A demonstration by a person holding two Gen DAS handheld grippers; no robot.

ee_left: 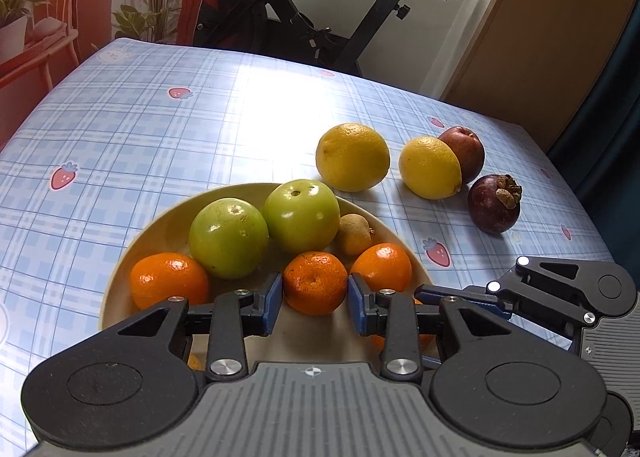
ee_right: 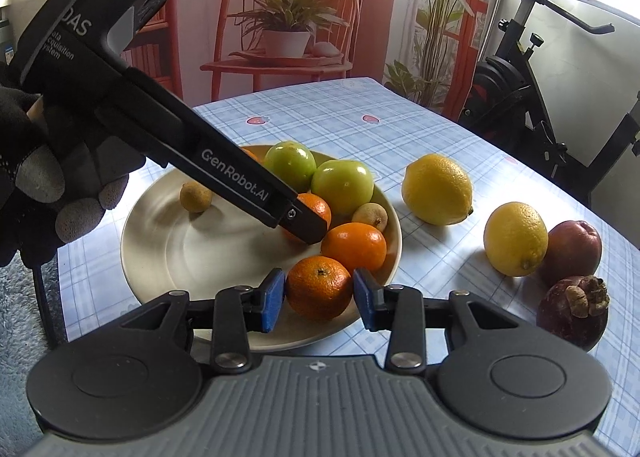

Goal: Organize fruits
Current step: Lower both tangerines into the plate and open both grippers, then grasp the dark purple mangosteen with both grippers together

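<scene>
Plaid strawberry-print cloth covers the table, exercise bike behind it. Cream plate is my landmark: it carries two green apples, several mandarins and two small brownish fruits. Off the plate, on its far-right side, sit two lemons, a red apple and a mangosteen, all on the cloth.

My left tool brackets one mandarin on the plate, blue pads right at its sides; whether they actually pinch it I cannot tell. My right tool brackets another mandarin at the plate's near rim, same doubt about contact.

Judgement: both mandarins are being set down. Open slowly, let each settle against its neighbours, back out level so nothing rolls off the rim, then go for the lemons.
</scene>
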